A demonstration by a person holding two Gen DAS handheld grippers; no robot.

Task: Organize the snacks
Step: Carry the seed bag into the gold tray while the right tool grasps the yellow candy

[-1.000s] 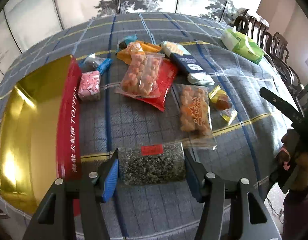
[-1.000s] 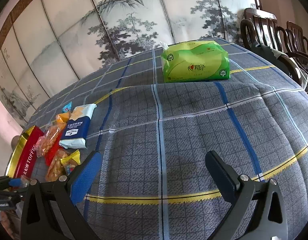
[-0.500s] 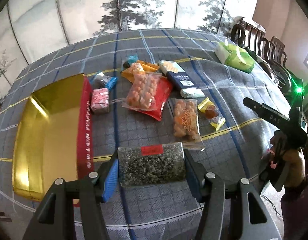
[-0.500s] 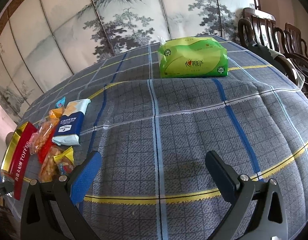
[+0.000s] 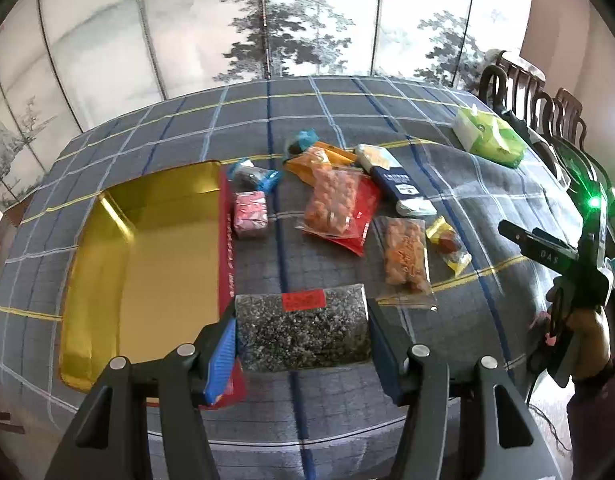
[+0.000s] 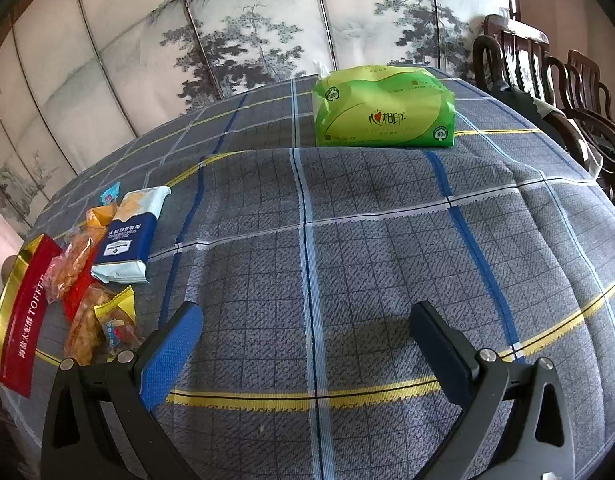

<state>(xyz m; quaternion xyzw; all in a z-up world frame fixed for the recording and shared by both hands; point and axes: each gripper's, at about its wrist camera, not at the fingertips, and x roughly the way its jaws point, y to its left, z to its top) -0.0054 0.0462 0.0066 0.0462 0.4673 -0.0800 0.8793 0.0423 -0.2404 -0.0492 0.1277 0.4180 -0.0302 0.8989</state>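
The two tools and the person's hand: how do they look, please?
Left tool and right tool: black angular frames, silver screws, one blue pad and one dark pad each. In the left wrist view, the right tool shows a green light and white letters; the hand wears a purple sleeve.

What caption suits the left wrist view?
Left gripper holding a clear packet of dark speckled snack beside the empty gold tin with red side.

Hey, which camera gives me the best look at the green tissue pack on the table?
The right wrist view. The green tissue pack sits large and sharp near the middle, with its front print showing. In the left wrist view the pack is small, far off near the right edge, seen at an angle.
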